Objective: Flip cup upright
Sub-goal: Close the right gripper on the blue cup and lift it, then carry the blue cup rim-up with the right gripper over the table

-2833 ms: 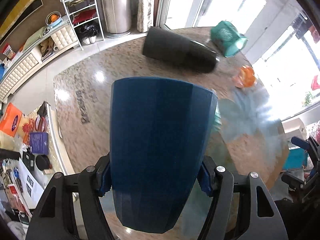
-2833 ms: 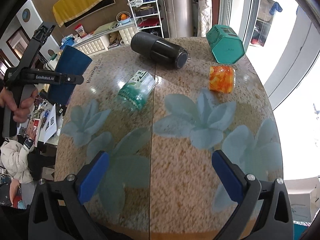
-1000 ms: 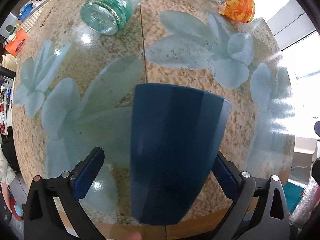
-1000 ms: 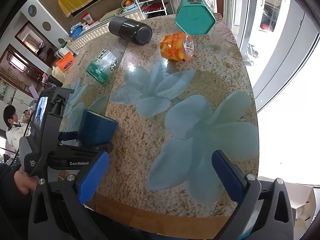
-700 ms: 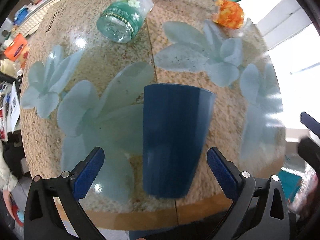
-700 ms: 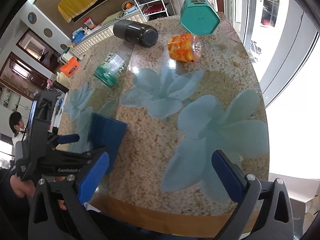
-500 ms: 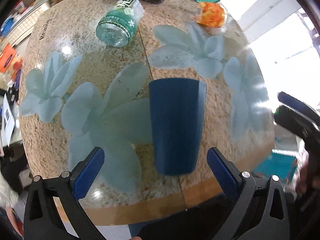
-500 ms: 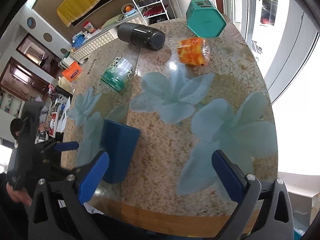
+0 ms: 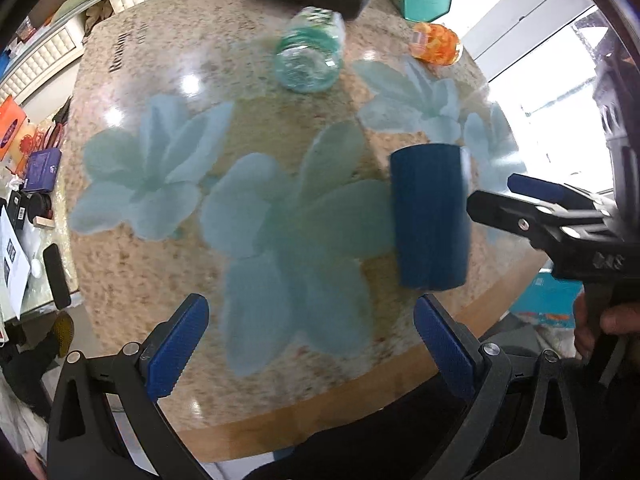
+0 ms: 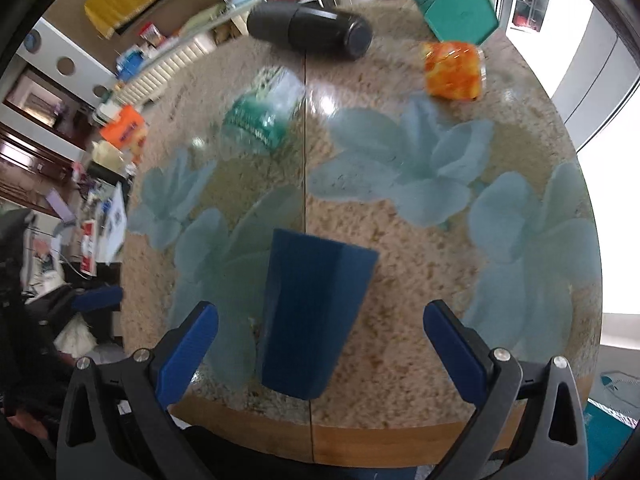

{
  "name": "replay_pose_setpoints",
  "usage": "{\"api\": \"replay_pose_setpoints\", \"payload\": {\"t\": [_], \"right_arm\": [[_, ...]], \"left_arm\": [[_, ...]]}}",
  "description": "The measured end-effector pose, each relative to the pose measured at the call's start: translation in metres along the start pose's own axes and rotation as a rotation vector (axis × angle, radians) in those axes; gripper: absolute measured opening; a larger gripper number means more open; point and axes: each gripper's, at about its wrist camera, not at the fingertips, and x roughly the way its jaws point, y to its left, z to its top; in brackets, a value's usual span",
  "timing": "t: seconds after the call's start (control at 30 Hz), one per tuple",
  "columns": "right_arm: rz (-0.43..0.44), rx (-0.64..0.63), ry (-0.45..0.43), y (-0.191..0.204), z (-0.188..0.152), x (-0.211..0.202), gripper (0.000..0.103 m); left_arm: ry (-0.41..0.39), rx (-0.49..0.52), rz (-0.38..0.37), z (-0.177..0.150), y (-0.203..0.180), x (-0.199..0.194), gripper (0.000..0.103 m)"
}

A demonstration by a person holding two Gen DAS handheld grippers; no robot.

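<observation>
Standing on the surface (image 10: 420,280) near its front edge is the cup (image 10: 312,316), a dark blue faceted tumbler, wider at the top than at the base. It looks upright with its mouth up, so the flip seems done, though blur and the fisheye view hide the rim opening and I cannot be fully sure. Nothing touches the cup.

Seen from the right wrist, the right claw (image 10: 320,348) is spread wide, empty, with the cup framed between its blue pads but clear of both. Seen from the left wrist, the left claw (image 9: 310,344) is also spread wide and empty; the cup (image 9: 430,216) sits to its right, beyond the pads, with the other claw reaching in just beside it.

What may be left is only to draw both claws away, unless a further cup is to be turned.

The cup's sides are flat matte panels meeting at soft ridges, and it shows no handle. It stands on a pale blue flower printed on the speckled round surface.

Further back lie a clear green bottle (image 10: 260,116) on its side, a black flask (image 10: 308,30) on its side, an orange jar (image 10: 454,70) on its side, and a teal hexagonal box (image 10: 456,2) at the far edge.
</observation>
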Motion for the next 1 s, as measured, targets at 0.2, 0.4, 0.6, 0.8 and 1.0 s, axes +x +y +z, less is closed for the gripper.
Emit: {"api": "replay_pose_setpoints", "payload": {"t": [0.2, 0.4, 0.6, 0.8, 1.0], "right_arm": [[-0.047, 0.081, 0.109, 0.013, 0.011, 0.039, 0.103], [-0.063, 0.211, 0.198, 0.003, 0.013, 0.071, 0.103], [-0.086, 0.242, 0.246, -0.001, 0.012, 0.087, 0.068], [-0.067, 0.25, 0.237, 0.0, 0.017, 0.086, 0.067], [-0.04, 0.22, 0.161, -0.002, 0.03, 0.061, 0.067]], "left_arm": [[0.013, -0.013, 0.004, -0.004, 0.038, 0.008, 0.103], [0.022, -0.032, 0.009, -0.008, 0.067, 0.01, 0.103], [0.034, -0.071, -0.009, -0.009, 0.087, 0.017, 0.103], [0.021, -0.086, -0.031, -0.006, 0.093, 0.017, 0.103], [0.012, -0.116, -0.042, -0.004, 0.094, 0.015, 0.103]]}}
